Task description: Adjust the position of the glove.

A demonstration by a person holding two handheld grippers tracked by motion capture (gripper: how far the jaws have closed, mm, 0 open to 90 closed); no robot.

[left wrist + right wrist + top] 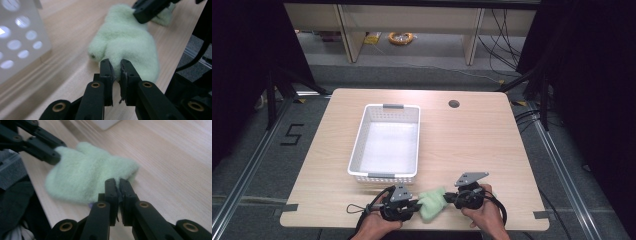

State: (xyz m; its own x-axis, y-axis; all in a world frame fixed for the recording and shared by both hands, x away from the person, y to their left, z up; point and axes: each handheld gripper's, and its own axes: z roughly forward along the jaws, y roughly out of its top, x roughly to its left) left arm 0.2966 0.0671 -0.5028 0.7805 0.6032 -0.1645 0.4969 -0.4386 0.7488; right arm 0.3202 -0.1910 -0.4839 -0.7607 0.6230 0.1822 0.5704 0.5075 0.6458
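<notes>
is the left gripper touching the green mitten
Touching: in the left gripper view the left gripper has its jaws pinched shut on the edge of the green mitten.

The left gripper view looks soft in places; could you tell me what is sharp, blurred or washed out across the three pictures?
Left gripper view: jaws sharp, green mitten fuzzy, basket blurred, holes glowing. Right gripper view: jaws crisp, far tabletop soft and pale. High view: evenly lit table, basket floor washed out, dark surroundings.
</notes>
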